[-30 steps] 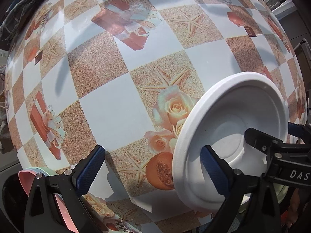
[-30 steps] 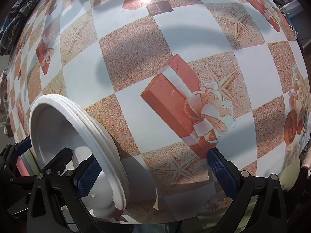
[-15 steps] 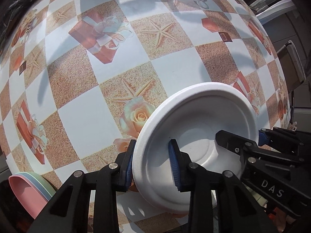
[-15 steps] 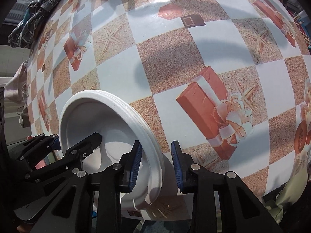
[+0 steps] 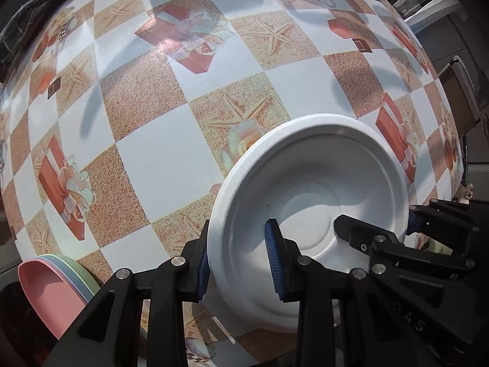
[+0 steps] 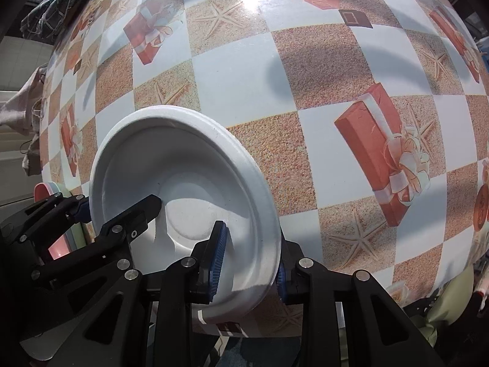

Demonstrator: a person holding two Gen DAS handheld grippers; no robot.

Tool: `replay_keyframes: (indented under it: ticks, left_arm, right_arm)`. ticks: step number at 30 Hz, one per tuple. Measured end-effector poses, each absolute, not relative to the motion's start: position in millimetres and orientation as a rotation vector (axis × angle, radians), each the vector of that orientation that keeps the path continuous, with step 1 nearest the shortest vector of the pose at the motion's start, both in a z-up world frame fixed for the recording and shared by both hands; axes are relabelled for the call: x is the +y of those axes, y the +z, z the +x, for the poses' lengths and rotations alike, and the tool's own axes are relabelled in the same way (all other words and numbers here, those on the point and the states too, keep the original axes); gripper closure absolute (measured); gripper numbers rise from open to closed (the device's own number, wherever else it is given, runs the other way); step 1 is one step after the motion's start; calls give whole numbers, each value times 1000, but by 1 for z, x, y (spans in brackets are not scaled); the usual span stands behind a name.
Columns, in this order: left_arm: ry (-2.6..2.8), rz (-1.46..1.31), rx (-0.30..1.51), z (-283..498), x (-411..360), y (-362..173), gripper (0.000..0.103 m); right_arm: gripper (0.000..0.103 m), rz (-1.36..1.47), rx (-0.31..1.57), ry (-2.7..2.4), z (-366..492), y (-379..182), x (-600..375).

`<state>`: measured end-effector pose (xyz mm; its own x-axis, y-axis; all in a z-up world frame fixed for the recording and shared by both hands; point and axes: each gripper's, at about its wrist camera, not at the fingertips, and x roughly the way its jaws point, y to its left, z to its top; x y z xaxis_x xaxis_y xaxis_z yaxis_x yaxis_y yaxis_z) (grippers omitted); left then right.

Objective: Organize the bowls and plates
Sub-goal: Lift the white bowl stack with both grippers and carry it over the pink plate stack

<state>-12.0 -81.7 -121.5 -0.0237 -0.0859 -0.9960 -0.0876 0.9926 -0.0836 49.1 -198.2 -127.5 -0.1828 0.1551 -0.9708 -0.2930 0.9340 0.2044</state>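
Note:
A white bowl hangs a little above the patterned tablecloth, held from both sides. My left gripper is shut on its left rim, one blue pad inside the bowl and one outside. In the right wrist view the same white bowl has its right rim pinched by my right gripper, also shut on it. Each view shows the other gripper's black fingers clamped on the opposite rim. The bowl's rim looks layered, as if more than one were nested.
A stack of pink, blue and green plates sits at the table's near left edge, also seen as pastel plates behind the left gripper. Crumpled cloth lies at the far left. The tablecloth stretches ahead.
Both grippers went from wide open beside the bowl's rims to shut on them. The bowl has since come up off the tablecloth and shifted in view with both hands.

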Motion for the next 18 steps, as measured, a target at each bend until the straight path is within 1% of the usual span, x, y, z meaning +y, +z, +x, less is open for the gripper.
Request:
replay_keyframes:
  ticks: [13,18]
  left_arm:
    - [64,-188,1595,-60,-51,-118,67]
    - [81,-201,1592,-63,-47,-116,67]
  right_arm:
    - [71,-200,1724,486,2,-127,-147]
    - [71,-238,1726,509,-13,-128,-125]
